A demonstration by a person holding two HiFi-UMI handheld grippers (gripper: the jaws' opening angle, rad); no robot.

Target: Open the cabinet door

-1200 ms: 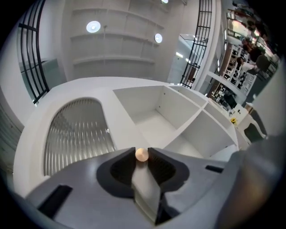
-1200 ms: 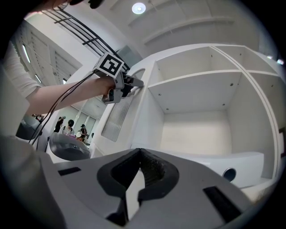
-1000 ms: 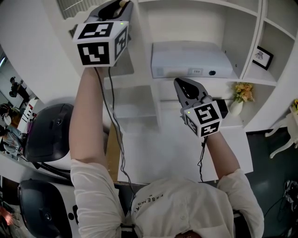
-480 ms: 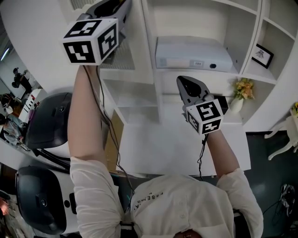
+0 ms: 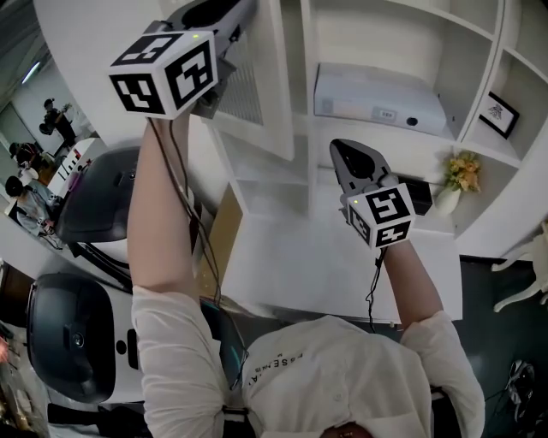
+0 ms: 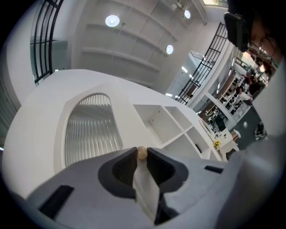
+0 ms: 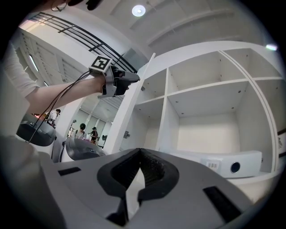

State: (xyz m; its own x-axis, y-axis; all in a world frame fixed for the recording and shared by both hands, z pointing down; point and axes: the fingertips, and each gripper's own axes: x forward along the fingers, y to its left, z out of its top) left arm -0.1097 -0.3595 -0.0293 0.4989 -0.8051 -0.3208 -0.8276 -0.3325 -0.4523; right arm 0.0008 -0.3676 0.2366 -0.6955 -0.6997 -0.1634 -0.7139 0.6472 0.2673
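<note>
The white cabinet door [image 5: 257,94], with a ribbed glass panel [image 6: 89,129], stands swung out from the shelf unit. Its small wooden knob [image 6: 141,153] sits between the tips of my left gripper [image 5: 235,13], whose jaws are closing and pressing on it. From the right gripper view, the left gripper [image 7: 132,79] holds the door's [image 7: 129,112] outer edge, high up. My right gripper [image 5: 340,147] hangs in front of the open shelves, shut, with nothing between its tips [image 7: 140,151].
A white box-like device [image 5: 381,94] lies on a shelf inside the cabinet. A vase of flowers [image 5: 458,175] and a small picture frame [image 5: 499,111] stand at the right. A white table [image 5: 325,265] is below me, with black chairs [image 5: 94,222] at the left.
The door has swung further open, out toward the left, with my left gripper moving left on its knob. The right gripper has drifted slightly.
</note>
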